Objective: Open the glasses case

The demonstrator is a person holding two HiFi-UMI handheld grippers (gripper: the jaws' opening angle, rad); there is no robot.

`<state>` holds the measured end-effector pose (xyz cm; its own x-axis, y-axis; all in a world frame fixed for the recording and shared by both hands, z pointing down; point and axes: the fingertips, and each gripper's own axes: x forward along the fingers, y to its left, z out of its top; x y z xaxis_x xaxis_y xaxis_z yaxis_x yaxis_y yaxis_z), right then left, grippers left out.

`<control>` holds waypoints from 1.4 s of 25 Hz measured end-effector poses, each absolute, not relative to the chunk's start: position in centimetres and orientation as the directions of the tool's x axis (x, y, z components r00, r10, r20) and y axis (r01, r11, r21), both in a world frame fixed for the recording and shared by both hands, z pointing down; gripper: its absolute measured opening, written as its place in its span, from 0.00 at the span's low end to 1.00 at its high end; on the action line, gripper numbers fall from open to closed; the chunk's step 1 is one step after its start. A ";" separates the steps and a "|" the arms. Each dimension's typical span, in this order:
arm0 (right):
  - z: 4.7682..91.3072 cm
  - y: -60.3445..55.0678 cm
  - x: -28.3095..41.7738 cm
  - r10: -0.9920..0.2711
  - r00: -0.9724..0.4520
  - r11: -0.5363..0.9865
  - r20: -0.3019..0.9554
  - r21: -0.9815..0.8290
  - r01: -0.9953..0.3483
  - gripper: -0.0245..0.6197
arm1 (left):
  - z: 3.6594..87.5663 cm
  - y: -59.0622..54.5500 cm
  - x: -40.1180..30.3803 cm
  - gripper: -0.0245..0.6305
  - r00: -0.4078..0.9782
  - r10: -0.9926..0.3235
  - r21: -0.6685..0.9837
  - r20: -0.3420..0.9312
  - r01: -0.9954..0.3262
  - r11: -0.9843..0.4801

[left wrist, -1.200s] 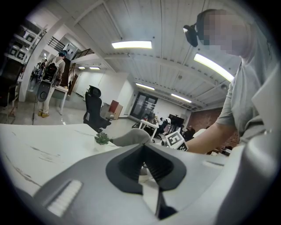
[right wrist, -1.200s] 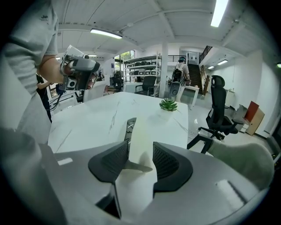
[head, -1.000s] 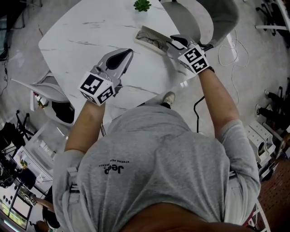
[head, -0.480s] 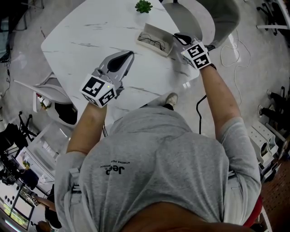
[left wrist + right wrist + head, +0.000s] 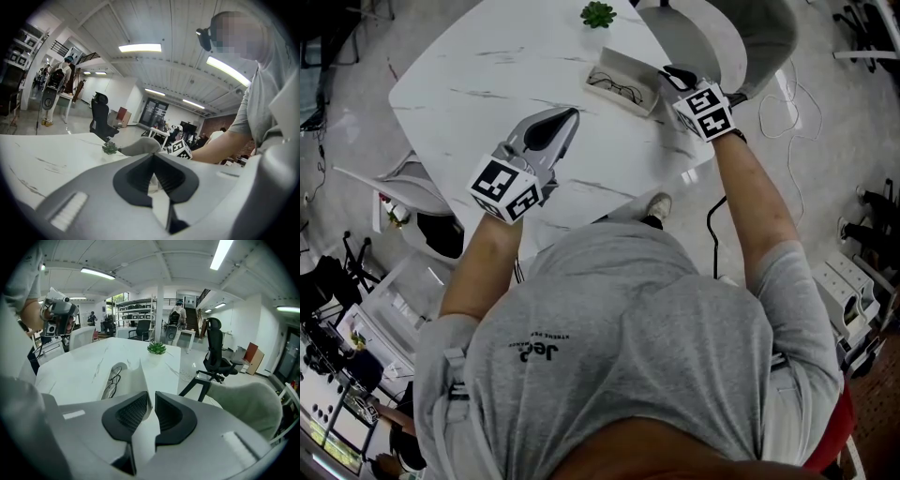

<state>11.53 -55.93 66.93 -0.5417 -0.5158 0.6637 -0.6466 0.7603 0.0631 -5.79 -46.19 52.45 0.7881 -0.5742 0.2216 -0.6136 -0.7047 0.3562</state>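
Observation:
The grey glasses case (image 5: pixel 628 70) lies open at the far right of the white marble table (image 5: pixel 487 66), with dark-rimmed glasses (image 5: pixel 614 87) in its tray. My right gripper (image 5: pixel 667 73) is at the case's right end. In the right gripper view the raised lid (image 5: pixel 140 376) stands upright between the pads of the right gripper (image 5: pixel 152 397), which pinch its thin edge while the jaws are opening slightly. The glasses (image 5: pixel 112 378) lie just left of the lid. My left gripper (image 5: pixel 572 112) hovers over the table's middle, shut and empty; its jaws (image 5: pixel 152 157) meet at the tips.
A small green plant (image 5: pixel 597 12) stands at the table's far edge behind the case. A grey shell chair (image 5: pixel 712 37) sits beyond the right corner, close to my right hand. Another chair (image 5: pixel 403 183) is at the left side.
The right gripper has shifted a little to the right at the case's end and its jaws have narrowed onto the lid. The left gripper has stayed where it was.

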 end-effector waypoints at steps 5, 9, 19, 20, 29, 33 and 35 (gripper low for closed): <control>65.6 -55.8 11.5 -0.546 -0.550 0.740 0.632 0.056 -0.671 0.13 | 52.0 -46.3 -5.3 0.11 0.794 -0.568 0.357 0.216 -0.606 -0.711; 63.2 -55.7 12.0 -0.593 -0.562 0.709 0.577 0.043 -0.704 0.16 | 51.4 -46.2 -4.2 0.11 0.806 -0.555 0.354 0.206 -0.591 -0.725; 55.3 -51.5 17.6 -0.714 -0.547 0.608 0.436 -0.001 -0.794 0.16 | 48.4 -45.5 1.0 0.11 0.859 -0.486 0.334 0.163 -0.511 -0.792; 54.4 -51.0 18.5 -0.725 -0.541 0.599 0.426 0.001 -0.801 0.16 | 47.9 -45.3 1.8 0.11 0.864 -0.477 0.331 0.159 -0.502 -0.799; 45.3 -45.4 27.9 -0.842 -0.445 0.473 0.305 0.020 -0.881 0.16 | 41.0 -43.2 10.7 0.11 0.921 -0.380 0.286 0.089 -0.389 -0.876; 41.1 -42.6 31.8 -0.882 -0.398 0.418 0.251 0.031 -0.908 0.16 | 37.8 -42.1 14.6 0.11 0.940 -0.336 0.267 0.052 -0.338 -0.903; 39.0 -41.3 33.6 -0.901 -0.374 0.393 0.219 0.047 -0.918 0.16 | 36.3 -41.7 16.4 0.11 0.949 -0.312 0.253 0.033 -0.310 -0.916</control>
